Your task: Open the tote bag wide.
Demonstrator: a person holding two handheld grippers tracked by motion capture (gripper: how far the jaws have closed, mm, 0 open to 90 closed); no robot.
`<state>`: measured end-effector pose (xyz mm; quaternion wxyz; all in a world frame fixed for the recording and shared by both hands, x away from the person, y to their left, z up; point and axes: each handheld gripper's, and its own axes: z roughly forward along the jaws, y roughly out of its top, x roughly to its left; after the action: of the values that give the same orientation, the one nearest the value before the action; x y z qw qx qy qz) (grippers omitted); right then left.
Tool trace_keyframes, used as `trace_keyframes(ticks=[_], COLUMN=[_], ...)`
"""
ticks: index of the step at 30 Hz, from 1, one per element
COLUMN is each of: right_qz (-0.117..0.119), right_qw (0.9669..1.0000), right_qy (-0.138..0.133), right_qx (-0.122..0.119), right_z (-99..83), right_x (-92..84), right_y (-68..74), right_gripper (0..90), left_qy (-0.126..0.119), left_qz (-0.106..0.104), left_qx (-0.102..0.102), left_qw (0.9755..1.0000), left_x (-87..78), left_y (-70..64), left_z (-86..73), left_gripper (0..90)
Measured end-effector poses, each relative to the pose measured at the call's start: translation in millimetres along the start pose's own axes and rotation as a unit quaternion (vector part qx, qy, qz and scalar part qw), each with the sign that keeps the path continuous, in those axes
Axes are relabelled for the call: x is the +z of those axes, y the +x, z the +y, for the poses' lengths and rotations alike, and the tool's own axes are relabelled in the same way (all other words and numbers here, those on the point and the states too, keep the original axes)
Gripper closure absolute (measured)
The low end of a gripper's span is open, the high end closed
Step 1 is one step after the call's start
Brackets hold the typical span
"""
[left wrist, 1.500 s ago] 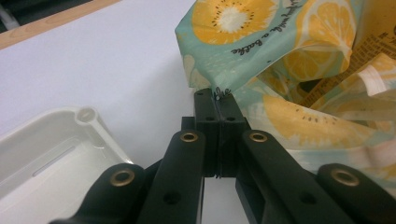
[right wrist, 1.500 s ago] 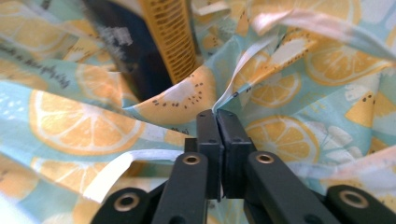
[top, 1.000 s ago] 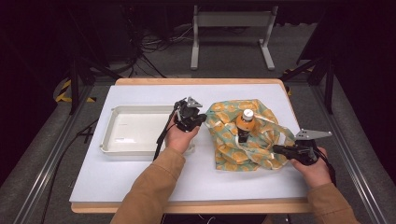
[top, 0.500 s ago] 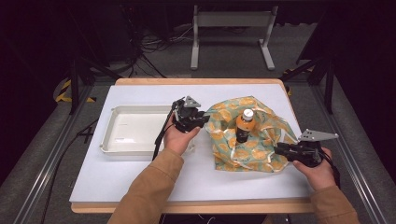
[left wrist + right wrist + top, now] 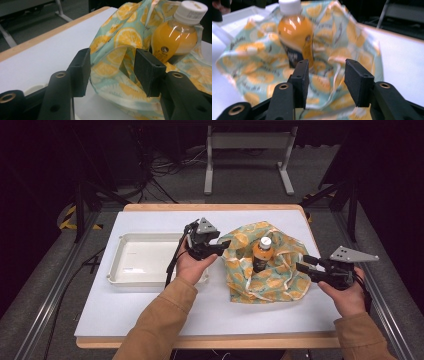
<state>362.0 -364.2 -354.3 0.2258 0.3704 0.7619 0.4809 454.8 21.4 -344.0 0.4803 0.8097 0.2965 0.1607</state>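
A cloth bag (image 5: pixel 250 280) printed with orange slices lies crumpled on the white table (image 5: pixel 150 315), right of centre. A bottle of orange drink (image 5: pixel 261 254) with a white cap stands upright in the middle of it. My left gripper (image 5: pixel 222 247) is at the bag's left edge. Its jaws have just been opening, and a fold of the bag (image 5: pixel 117 50) stands between them unpressed, seen past my left gripper (image 5: pixel 112 53). My right gripper (image 5: pixel 302 263) hovers at the bag's right edge. Its jaws have also just been opening, and beyond my right gripper (image 5: pixel 327 65) are the bag (image 5: pixel 257 72) and the bottle (image 5: pixel 295 35).
A shallow white tray (image 5: pixel 116 270) sits on the left half of the table, just behind my left hand. The table's wooden rim (image 5: pixel 210 207) runs along the far side. Metal frame rails (image 5: pixel 50 300) flank both sides of the table.
Both grippers' jaws have gone from shut to open at the bag's edges. Both hands have lifted slightly, the right one drawing a little away from the bag.
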Motion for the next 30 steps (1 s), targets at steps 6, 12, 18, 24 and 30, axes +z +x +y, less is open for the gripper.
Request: trace_keyframes(ticks=[6, 12, 18, 24, 30], right_qz=[-0.026, -0.05, -0.057, -0.055, -0.06], right_qw=[0.9993, 0.9982, 0.9978, 0.9955, 0.9912], right_qy=[-0.027, -0.026, 0.031, 0.077, 0.116], right_qx=[-0.005, 0.017, 0.013, 0.009, 0.022], right_z=[16.9, 17.1, 8.3, -4.2, -14.1], right_x=[14.6, 38.6, 63.8, 79.1, 85.3], right_y=[-14.7, -45.3, -63.5, -65.7, -71.7], right_gripper=[45.2, 48.1, 74.0, 87.8, 89.5], left_qy=[0.01, 0.045, 0.077, 0.116, 0.134], left_qz=[0.003, 0.011, 0.027, 0.051, 0.057], left_qx=[0.003, 0.001, 0.007, 0.01, -0.004], left_qw=[0.9999, 0.9989, 0.9966, 0.9919, 0.9893], left_x=[12.7, 27.7, 38.9, 49.4, 51.6], left_y=[1.6, 6.3, 5.8, 5.4, 9.4], left_z=[6.3, -0.5, -5.6, -14.0, -21.0], left_gripper=[54.0, 83.6, 90.0, 90.0, 90.0])
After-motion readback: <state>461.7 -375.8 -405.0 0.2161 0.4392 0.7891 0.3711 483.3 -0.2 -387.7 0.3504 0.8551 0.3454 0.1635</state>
